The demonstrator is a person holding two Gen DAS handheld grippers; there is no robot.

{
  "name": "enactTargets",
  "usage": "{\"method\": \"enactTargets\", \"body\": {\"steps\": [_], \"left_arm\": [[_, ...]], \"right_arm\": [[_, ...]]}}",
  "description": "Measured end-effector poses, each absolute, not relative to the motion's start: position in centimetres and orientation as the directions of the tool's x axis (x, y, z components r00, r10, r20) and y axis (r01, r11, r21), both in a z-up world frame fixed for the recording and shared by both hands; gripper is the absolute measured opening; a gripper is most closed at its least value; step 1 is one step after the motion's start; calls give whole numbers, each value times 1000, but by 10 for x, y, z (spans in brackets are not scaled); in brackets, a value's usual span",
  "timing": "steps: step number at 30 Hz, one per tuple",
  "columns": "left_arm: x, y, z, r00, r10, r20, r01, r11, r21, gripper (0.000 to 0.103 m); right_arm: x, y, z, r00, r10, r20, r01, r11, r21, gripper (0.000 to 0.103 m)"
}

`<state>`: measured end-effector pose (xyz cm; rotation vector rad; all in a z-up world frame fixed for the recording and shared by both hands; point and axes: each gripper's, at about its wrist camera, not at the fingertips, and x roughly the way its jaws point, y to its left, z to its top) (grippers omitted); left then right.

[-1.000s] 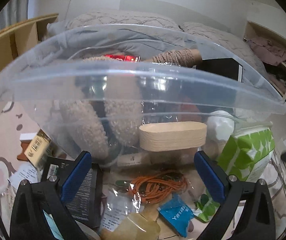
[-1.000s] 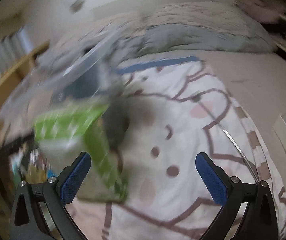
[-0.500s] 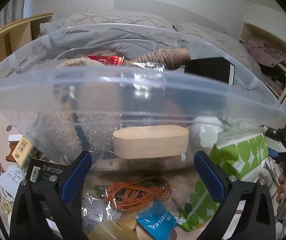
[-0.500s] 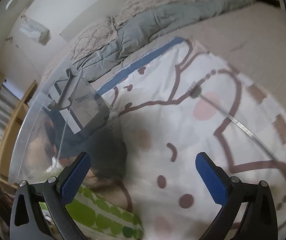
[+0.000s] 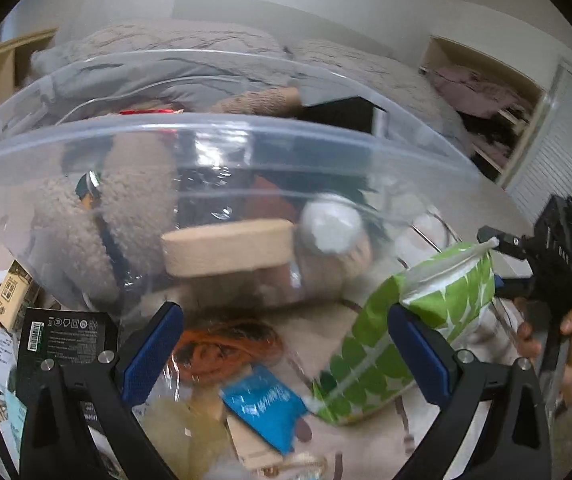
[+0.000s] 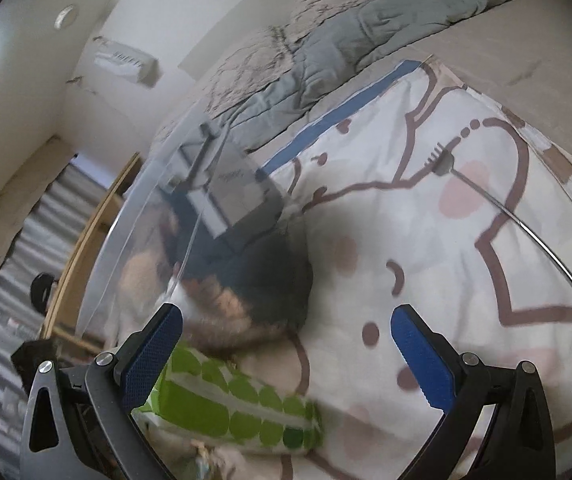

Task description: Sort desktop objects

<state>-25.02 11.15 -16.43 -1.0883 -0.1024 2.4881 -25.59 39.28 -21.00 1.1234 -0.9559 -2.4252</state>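
ahead of the left tongs (image 5: 286, 354), jaws wide and empty, clear plastic bin (image 5: 222, 148) sits on the bed holding plush toy (image 5: 126, 216) and wooden box (image 5: 226, 246). green-dotted tissue pack (image 5: 405, 332) beside it. right tongs (image 6: 287, 354) open, empty, over cartoon sheet (image 6: 425, 240).

A grey duvet (image 6: 365, 28) lies bunched on the bed. A white unit (image 6: 124, 58), possibly an air conditioner, is mounted on the wall.
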Motion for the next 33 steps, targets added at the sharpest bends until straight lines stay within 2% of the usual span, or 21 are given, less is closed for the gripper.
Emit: {"method": "enactTargets", "body": {"steps": [3,9,15,20,26,30,33], "left_arm": [[-233,113,-163,-578,444,-685,-431,-879,-206,103],[-204,122,-168,-517,481,-708,-546,-822,-160,103],[-181,125,-182,-473,476,-742,-625,-774,-98,103],[-163,126,-189,-472,459,-753,-674,-738,-27,103],[-155,111,-194,-498,436,-750,-665,-747,8,103],[-148,95,-190,-545,422,-724,-644,-764,39,103],[-143,82,-186,-572,423,-703,-630,-775,46,103]], "right_arm": [[-236,396,-209,-627,-558,-543,47,-723,689,103],[-204,390,-212,-579,-546,-606,119,-792,599,103],[-187,401,-204,-635,-449,-628,49,-835,548,103],[-187,384,-189,-639,-436,-633,81,-857,509,103],[-188,317,-186,-564,-422,-710,202,-904,376,103],[-178,275,-194,-555,-304,-774,249,-949,194,103],[-163,254,-198,-538,-307,-785,304,-939,159,103]]}}
